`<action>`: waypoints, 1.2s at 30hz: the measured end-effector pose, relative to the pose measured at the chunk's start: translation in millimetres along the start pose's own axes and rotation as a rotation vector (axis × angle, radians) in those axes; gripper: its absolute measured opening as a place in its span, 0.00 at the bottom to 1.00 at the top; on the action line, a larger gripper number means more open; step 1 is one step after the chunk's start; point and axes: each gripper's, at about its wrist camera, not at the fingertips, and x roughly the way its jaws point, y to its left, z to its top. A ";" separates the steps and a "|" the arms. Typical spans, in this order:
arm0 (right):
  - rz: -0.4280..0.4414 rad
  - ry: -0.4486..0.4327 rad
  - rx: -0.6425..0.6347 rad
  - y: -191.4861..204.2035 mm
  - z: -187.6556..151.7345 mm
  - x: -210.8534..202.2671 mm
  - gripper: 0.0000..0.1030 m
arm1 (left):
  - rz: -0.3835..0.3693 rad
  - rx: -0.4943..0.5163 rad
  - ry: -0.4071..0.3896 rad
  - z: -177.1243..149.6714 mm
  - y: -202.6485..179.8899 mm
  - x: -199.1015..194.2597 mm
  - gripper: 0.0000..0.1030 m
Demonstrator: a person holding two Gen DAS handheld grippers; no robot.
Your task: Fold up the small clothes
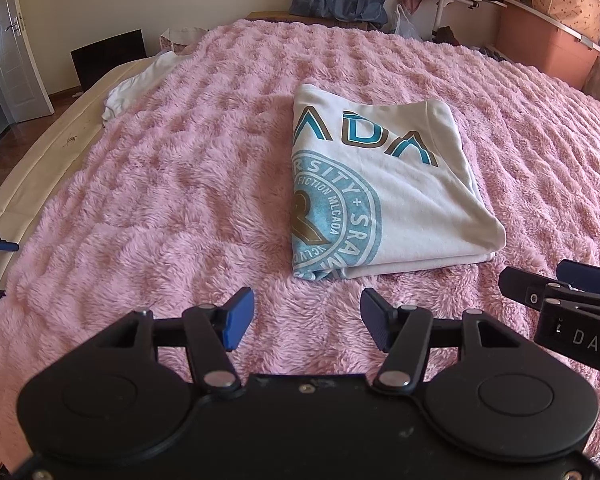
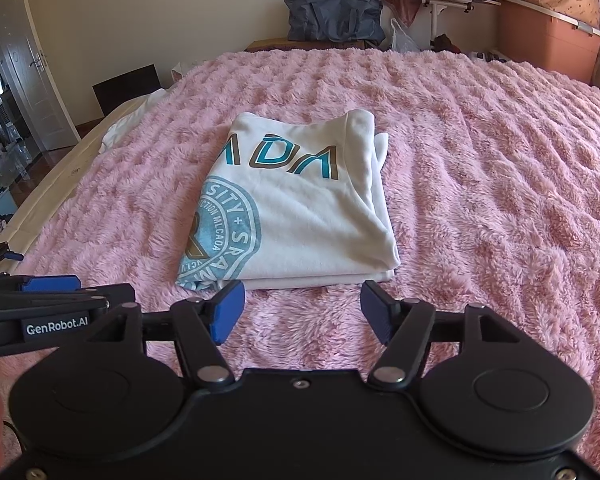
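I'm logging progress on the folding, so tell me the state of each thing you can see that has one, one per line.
printed white shirt: folded into a rectangle, lying flat on the pink blanket, untouched.
second white garment: unfolded, bunched at the blanket's far left edge.
left gripper: open, empty, short of the shirt.
right gripper: open, empty, at the shirt's near edge.
door: ajar.
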 end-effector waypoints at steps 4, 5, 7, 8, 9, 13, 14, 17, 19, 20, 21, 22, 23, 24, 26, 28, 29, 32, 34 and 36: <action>0.001 0.003 -0.001 0.4 -0.6 1.4 0.64 | -0.001 0.002 0.003 -0.2 -0.8 1.5 0.61; 0.001 0.003 -0.001 0.5 -0.6 1.4 0.64 | -0.001 0.005 0.003 0.0 -1.4 2.0 0.61; 0.001 0.004 0.000 0.6 -0.9 1.6 0.64 | -0.006 0.006 0.007 0.3 -1.9 3.4 0.61; 0.001 0.005 0.000 0.2 -0.7 2.0 0.64 | -0.009 0.005 0.009 0.5 -2.1 4.0 0.61; 0.000 0.006 0.000 0.3 -1.1 2.3 0.64 | -0.010 0.006 0.009 0.5 -2.4 4.1 0.61; 0.001 0.008 0.002 -1.1 -1.3 2.8 0.64 | -0.011 0.006 0.011 1.2 -3.1 5.3 0.61; 0.001 0.009 0.002 -1.1 -1.2 2.8 0.64 | -0.010 0.006 0.011 1.3 -3.2 5.6 0.61; 0.002 0.012 0.002 -1.5 -1.2 4.1 0.64 | -0.010 0.005 0.012 1.3 -2.9 6.2 0.61; 0.003 0.013 0.001 -1.1 -1.3 4.7 0.65 | -0.009 0.004 0.012 1.5 -2.6 6.9 0.61; 0.002 0.014 0.002 -1.1 -1.4 5.3 0.65 | -0.009 0.004 0.012 1.5 -2.4 6.9 0.61; 0.002 0.013 0.002 -1.1 -1.4 5.4 0.65 | -0.009 0.003 0.011 1.5 -2.3 7.0 0.61; 0.002 0.013 0.002 -1.1 -1.6 5.7 0.65 | -0.009 0.003 0.011 1.5 -1.7 7.2 0.61; 0.002 0.014 0.001 -1.2 -1.5 5.7 0.65 | -0.008 0.002 0.012 1.7 -1.5 7.6 0.61; 0.002 0.014 0.002 -1.3 -1.6 5.7 0.65 | -0.008 0.001 0.012 1.7 -1.3 7.8 0.61; 0.003 0.015 0.002 -1.4 -1.4 5.8 0.65 | -0.011 0.002 0.011 1.8 -1.5 7.6 0.61; 0.001 0.015 0.002 -1.5 -1.5 6.5 0.65 | -0.011 0.002 0.011 1.9 -1.3 7.6 0.61; 0.002 0.015 0.002 -1.7 -1.5 6.7 0.65 | -0.011 0.001 0.009 2.0 -1.4 7.7 0.61; 0.003 0.016 0.002 -1.7 -1.6 7.0 0.65 | -0.007 0.001 0.008 2.4 -1.7 8.7 0.61; 0.002 0.016 0.001 -1.6 -1.3 6.9 0.65 | -0.011 -0.001 0.012 2.1 -1.8 9.7 0.61; 0.003 0.017 0.002 -1.5 -1.4 7.2 0.65 | -0.011 -0.004 0.014 2.0 -1.9 10.4 0.61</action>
